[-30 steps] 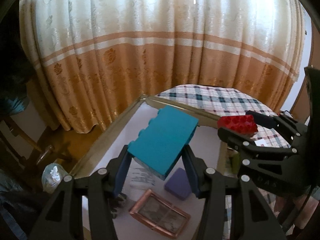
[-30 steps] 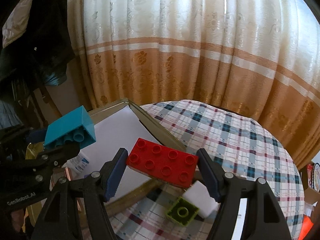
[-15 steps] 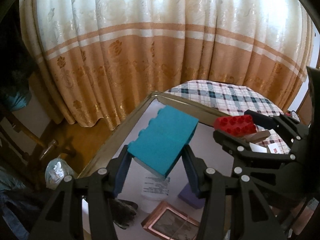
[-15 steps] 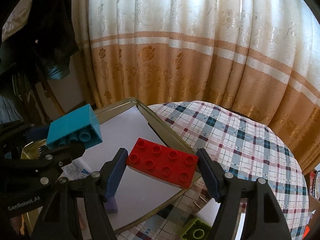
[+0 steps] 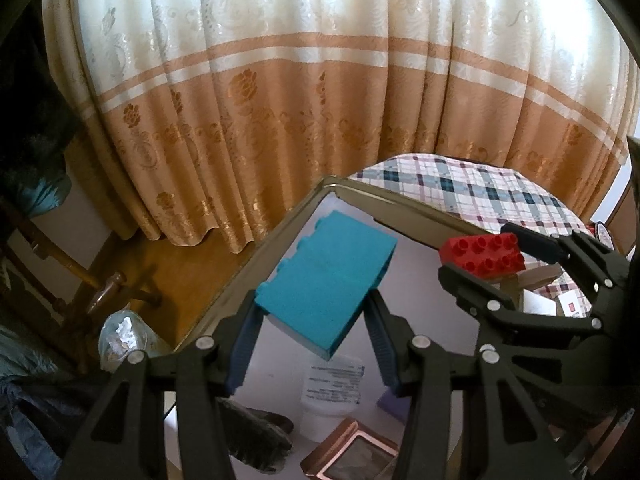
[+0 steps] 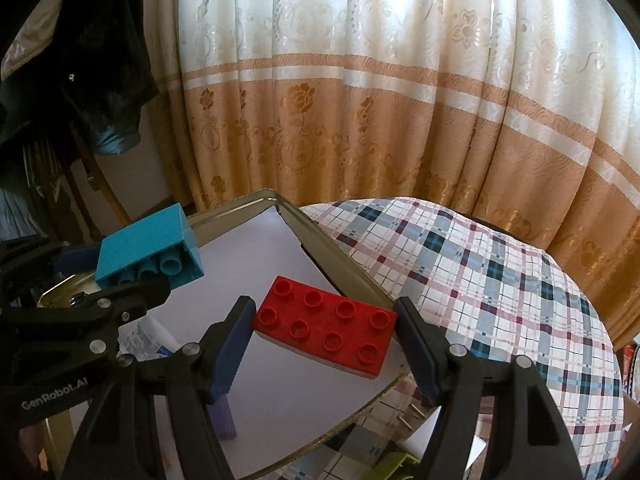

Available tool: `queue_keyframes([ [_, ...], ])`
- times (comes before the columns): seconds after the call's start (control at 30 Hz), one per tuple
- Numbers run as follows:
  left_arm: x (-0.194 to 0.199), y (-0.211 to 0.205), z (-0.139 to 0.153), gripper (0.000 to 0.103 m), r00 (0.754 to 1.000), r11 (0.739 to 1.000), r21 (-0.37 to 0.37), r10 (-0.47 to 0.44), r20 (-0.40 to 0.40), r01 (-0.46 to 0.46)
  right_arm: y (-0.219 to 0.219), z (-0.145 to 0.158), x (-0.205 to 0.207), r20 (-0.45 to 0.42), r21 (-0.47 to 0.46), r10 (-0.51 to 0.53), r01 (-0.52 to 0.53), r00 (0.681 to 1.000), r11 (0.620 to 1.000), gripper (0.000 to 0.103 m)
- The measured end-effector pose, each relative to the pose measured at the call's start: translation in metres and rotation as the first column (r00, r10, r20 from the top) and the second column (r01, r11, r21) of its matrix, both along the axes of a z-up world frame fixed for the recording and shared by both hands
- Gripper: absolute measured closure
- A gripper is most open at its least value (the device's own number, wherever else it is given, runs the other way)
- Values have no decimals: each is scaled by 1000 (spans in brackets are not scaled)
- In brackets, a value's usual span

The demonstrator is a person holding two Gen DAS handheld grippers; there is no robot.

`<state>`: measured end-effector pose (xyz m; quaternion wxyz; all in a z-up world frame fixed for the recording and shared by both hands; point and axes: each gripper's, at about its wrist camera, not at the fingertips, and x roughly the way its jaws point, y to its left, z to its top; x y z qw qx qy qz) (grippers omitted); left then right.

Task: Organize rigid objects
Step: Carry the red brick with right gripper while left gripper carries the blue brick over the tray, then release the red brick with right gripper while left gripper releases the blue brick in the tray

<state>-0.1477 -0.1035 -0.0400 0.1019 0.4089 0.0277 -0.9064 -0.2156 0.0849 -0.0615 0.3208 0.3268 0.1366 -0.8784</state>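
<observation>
Left gripper clamps a smooth-sided teal block; right gripper clamps a studded red block. Both point downward, side by side, over the white-lined tray.

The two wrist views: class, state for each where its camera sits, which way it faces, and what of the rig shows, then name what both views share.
Left wrist view: sits on the left claw, looking forward and down along its fingers at the teal brick it grips over the tray; the right claw shows at right.
Right wrist view: sits on the right claw, facing forward and down at its red brick; the left claw shows at left.
Shared: both bricks, tray, checked tablecloth, curtain.
</observation>
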Motion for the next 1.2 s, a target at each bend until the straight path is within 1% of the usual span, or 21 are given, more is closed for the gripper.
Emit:
queue_keyframes([
  [0.53,-14,-4,-12,51,998,999,-23,25,52,-24,-4,-8,-5,22,6,7,-8,1000,1000,30],
  [0.9,-15,-9,-11,51,998,999,-15,43,54,-43,-9,-9,-6,22,1,9,-9,1000,1000,30],
  [0.97,-15,-9,-12,49,997,998,-23,53,61,-52,-9,-9,-5,17,1,7,-7,1000,1000,30],
  [1.07,-16,-10,-14,37,994,996,-38,78,76,-75,-9,-9,-4,0,23,-18,18,1000,1000,25],
  [1.1,-15,-12,-14,32,993,996,-33,86,79,-83,-7,-8,-4,-1,25,-27,27,1000,999,24],
  [1.13,-14,-14,-14,29,993,996,-22,91,77,-90,-4,-7,-4,4,16,-32,32,999,999,22],
  [1.2,-10,-15,-12,27,994,996,9,87,62,-87,3,-6,-4,26,-12,-35,35,999,999,20],
])
